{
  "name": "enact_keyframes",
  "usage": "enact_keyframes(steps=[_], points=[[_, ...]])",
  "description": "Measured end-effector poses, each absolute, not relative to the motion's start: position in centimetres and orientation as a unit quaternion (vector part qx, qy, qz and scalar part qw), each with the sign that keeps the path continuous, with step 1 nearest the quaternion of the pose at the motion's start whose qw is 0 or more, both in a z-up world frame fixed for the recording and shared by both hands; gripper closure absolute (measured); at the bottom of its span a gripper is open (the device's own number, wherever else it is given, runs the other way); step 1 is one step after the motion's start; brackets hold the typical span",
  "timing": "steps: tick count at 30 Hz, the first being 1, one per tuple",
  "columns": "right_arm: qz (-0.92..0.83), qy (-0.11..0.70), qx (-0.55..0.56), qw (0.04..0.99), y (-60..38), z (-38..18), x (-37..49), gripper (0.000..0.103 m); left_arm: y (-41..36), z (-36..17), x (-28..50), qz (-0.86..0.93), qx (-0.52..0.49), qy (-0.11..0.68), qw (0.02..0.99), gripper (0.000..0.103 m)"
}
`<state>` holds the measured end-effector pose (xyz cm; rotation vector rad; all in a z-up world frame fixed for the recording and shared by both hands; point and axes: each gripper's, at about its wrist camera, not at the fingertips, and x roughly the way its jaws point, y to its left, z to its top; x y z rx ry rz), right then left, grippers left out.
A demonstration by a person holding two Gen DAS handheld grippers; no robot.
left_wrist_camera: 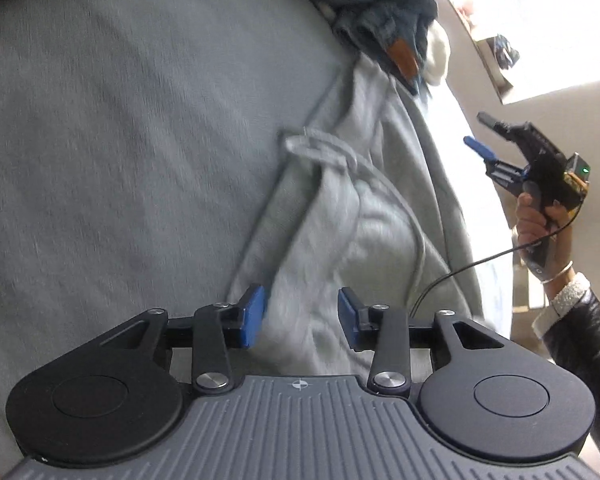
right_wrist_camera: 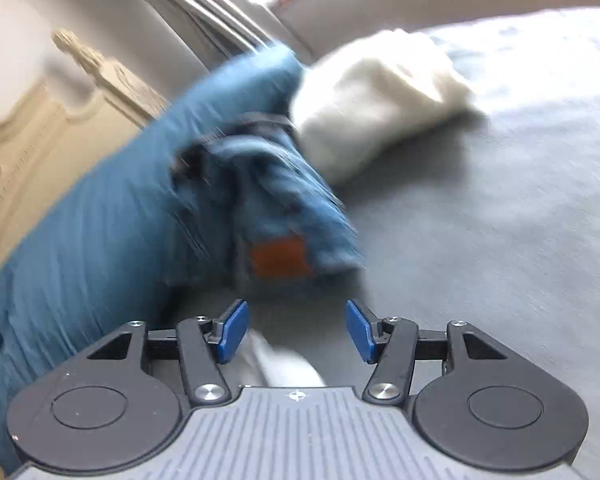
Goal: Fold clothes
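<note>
Left gripper (left_wrist_camera: 302, 318): nearest item in your left wrist view; its blue pads stood apart, pale grey cloth lying between them but not pinched.
Grey sweatpants (left_wrist_camera: 352, 216): pale garment with a knotted drawstring (left_wrist_camera: 320, 152), rumpled on the grey bed cover (left_wrist_camera: 120, 140), running from under your left gripper toward the far edge.
Right gripper (right_wrist_camera: 297, 330): jaws parted and empty in your right wrist view, poised above bare cover; from your left view it was raised in your hand (left_wrist_camera: 540, 220) off the right edge of the bed.
Folded jeans (right_wrist_camera: 284, 216): blue, with a tan patch, resting against a blue pillow (right_wrist_camera: 92, 220) near the headboard (right_wrist_camera: 40, 120) edge.
White bundle (right_wrist_camera: 376, 100): soft item just beyond the jeans, touching them; kind uncertain.
Risks, as judged: with neither gripper holding fabric, you could have closed on only one layer, so the sweatpants would drag and bunch; the drawstring could have snagged a pad; a low sweep by your right gripper could have toppled the jeans.
</note>
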<state>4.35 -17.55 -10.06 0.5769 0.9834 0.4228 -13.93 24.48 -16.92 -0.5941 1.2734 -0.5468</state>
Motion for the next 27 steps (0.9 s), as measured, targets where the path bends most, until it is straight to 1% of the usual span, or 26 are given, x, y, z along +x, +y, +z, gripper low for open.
enact_keyframes(steps=[2,5,6,11,13,18,22,23,24,25,26,27], points=[[0.198,0.501,0.266,0.799,-18.0,-11.3,3.3,0.042,24.2,-16.7,-14.8,-0.245,-0.257,0.578,0.735,0.061],[0.214,0.545,0.275,0.763,-18.0,-12.8,1.1,0.034,24.3,-16.7,-15.2,-0.229,-0.271,0.578,0.735,0.06],[0.219,0.552,0.275,0.756,-17.8,-13.2,0.4,0.033,24.3,-16.8,-15.3,-0.223,-0.275,0.579,0.735,0.06],[0.218,0.556,0.225,0.77,-16.7,-13.1,-1.0,0.03,24.8,-16.1,-16.4,-0.188,-0.258,0.571,0.757,0.058],[0.212,0.554,0.215,0.776,-16.6,-12.8,-0.7,0.03,25.1,-16.1,-17.1,-0.186,-0.252,0.57,0.759,0.052],[0.21,0.566,0.199,0.772,-15.4,-13.7,0.0,0.028,23.4,-18.7,-17.4,-0.19,-0.296,0.584,0.732,0.051],[0.203,0.575,0.185,0.77,-14.4,-14.4,0.3,0.028,22.5,-19.7,-17.5,-0.157,-0.355,0.559,0.733,0.052],[0.202,0.576,0.179,0.771,-14.2,-14.6,0.4,0.029,22.3,-19.7,-17.5,-0.149,-0.356,0.555,0.737,0.056],[0.2,0.576,0.171,0.774,-13.9,-14.8,0.4,0.032,22.1,-19.7,-17.6,-0.141,-0.356,0.551,0.742,0.064],[0.196,0.575,0.162,0.778,-13.7,-14.9,0.4,0.034,22.0,-19.7,-17.6,-0.134,-0.353,0.548,0.747,0.069],[0.193,0.574,0.152,0.781,-13.4,-15.0,0.3,0.04,21.9,-19.6,-17.6,-0.131,-0.35,0.544,0.751,0.079],[0.189,0.572,0.142,0.786,-13.2,-15.1,0.3,0.046,21.9,-19.5,-17.6,-0.128,-0.347,0.541,0.756,0.083]])
